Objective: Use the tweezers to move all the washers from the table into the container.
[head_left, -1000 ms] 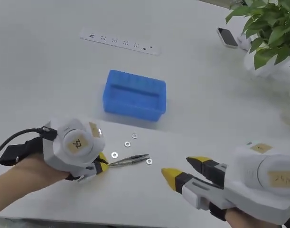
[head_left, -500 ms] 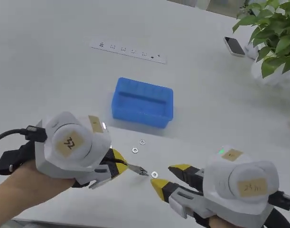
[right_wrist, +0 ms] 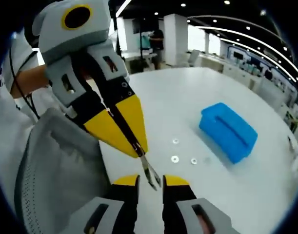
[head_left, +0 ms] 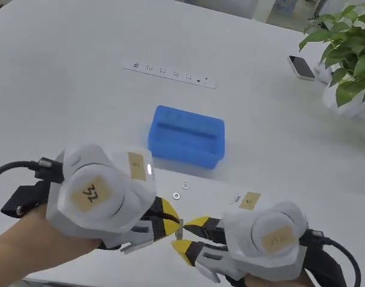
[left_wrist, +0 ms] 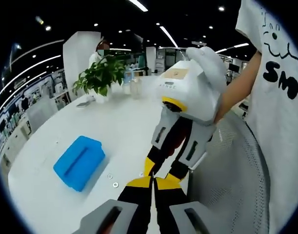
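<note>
Our left gripper (head_left: 170,222) is clamped shut on the tweezers (right_wrist: 148,171). Their tips poke between the parted, empty jaws of our right gripper (right_wrist: 151,183). The washers (head_left: 176,195) lie on the table (head_left: 63,89) at 12 o'clock from the tips, with the blue container (head_left: 187,136) beyond. We judge them light, thin, hard and slippery, best pinched across the rim through the hole.

The head view looks down from the near edge of the counter (head_left: 63,72), close above the left tool (head_left: 175,224) and the right tool (head_left: 181,234), with the bin (head_left: 182,156) farther off. The left tool view faces right, close on the right tool. The right tool view faces left, close on the left tool. All three share the bin and the washers (head_left: 176,195).
</note>
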Available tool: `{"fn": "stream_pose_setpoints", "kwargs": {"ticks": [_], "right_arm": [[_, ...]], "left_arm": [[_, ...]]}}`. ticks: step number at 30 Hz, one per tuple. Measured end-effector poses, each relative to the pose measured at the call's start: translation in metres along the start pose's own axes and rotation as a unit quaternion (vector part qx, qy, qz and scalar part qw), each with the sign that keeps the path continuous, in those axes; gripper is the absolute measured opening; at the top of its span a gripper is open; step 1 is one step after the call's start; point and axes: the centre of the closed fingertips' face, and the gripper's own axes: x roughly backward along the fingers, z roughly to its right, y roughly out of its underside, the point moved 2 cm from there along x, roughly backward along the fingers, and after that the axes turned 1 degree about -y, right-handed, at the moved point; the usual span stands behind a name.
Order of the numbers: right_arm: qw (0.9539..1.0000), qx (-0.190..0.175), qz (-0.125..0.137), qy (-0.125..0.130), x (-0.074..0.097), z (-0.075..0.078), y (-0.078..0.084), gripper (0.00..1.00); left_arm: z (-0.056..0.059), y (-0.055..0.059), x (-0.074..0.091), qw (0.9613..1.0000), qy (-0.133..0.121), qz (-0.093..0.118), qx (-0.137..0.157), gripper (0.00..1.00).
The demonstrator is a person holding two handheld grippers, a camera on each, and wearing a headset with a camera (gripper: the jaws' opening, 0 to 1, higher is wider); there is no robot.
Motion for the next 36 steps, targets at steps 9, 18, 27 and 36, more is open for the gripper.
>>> {"fn": "stream_pose_setpoints", "kwargs": {"ticks": [9,18,27,36], "right_arm": [[0.9962,0.085,-0.011,-0.011,0.004,-0.007,-0.008,0.07],[0.9938,0.11,-0.013,-0.003,0.001,-0.006,-0.011,0.04],[0.996,0.089,-0.009,-0.002,-0.005,0.004,-0.016,0.03],[0.9979,0.059,-0.026,-0.004,-0.014,0.013,-0.008,0.02]], "left_arm": [[0.007,-0.004,0.003,0.9985,0.014,-0.02,-0.049,0.0],[0.007,-0.001,0.007,0.9998,-0.014,0.0,-0.012,0.0],[0.002,0.022,0.022,0.9843,-0.088,0.047,0.146,0.23],[-0.004,0.065,0.033,0.9678,-0.163,0.016,0.191,0.22]]}}
